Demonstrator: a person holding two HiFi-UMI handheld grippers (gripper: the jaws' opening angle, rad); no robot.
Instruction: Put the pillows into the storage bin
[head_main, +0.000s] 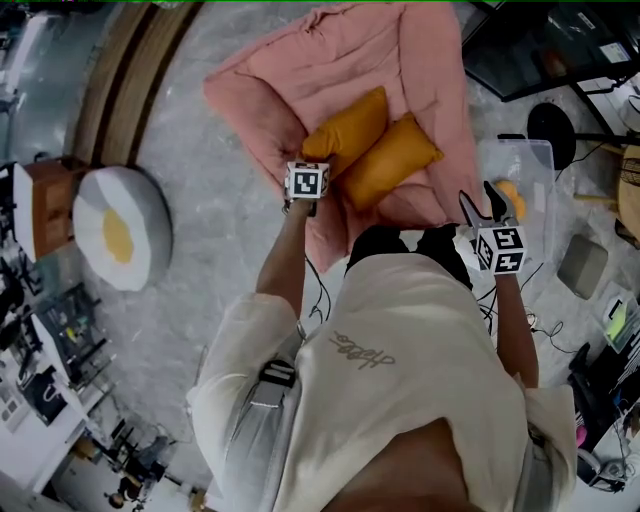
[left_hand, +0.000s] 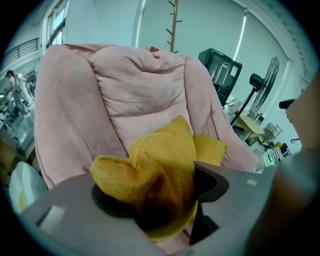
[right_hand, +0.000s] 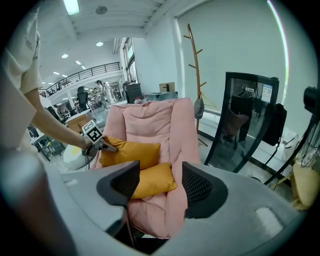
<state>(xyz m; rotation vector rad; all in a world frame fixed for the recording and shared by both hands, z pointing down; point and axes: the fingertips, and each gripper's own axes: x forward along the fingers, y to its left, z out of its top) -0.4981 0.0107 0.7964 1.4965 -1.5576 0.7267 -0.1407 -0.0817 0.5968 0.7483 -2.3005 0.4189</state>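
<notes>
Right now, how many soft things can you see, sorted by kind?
Orange pillows on the pink chair: 2
Orange pillow in the clear bin, partly hidden: 1
Fried-egg cushion on the floor: 1
Total: 4

A person in a cream T-shirt (head_main: 400, 370) stands over a pink quilted fabric lounger (head_main: 340, 60) spread on the grey mottled floor (head_main: 220, 230). Two orange-yellow oblong fabric pillows lie side by side on its seat, touching: the left pillow (head_main: 350, 130) and the right pillow (head_main: 395, 160). The left gripper (head_main: 316, 162) meets the left pillow's near end. The right gripper (head_main: 483, 205), jaws apart, hangs over a clear plastic storage bin (head_main: 530, 160) just beside the lounger's right edge, with something orange (head_main: 510, 190) inside it. A round white cushion with a yellow centre (head_main: 120, 228) sits well off to the left.
</notes>
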